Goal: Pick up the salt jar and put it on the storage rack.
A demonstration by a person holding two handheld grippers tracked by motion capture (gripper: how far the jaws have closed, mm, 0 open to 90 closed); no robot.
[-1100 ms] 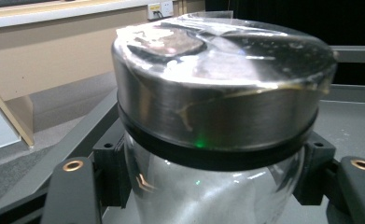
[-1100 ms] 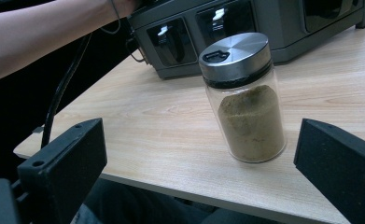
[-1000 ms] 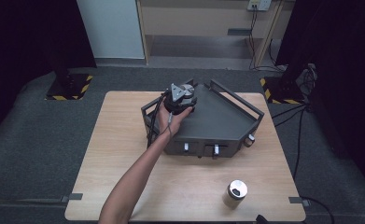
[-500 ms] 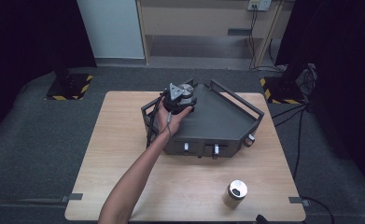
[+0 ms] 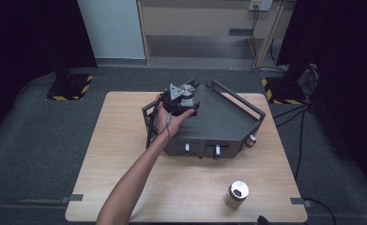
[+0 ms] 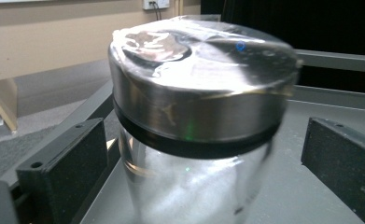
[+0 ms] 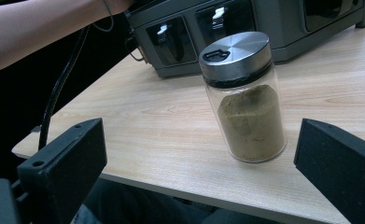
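From my remote station, this reads as a lab or recording studio: a lone wooden table (image 5: 125, 164) on grey carpet (image 5: 40, 140), black curtains (image 5: 26, 37) on both sides, hazard-striped stand bases (image 5: 68, 87), cables (image 5: 298, 131) trailing to a wall socket (image 5: 260, 4), and tape marks (image 5: 71, 198) fixing the table's position.

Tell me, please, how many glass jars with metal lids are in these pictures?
2. One jar, with white contents, stands on the grey rack between the left gripper's open jaws. The other jar, with brown powder, stands on the table near its front edge.
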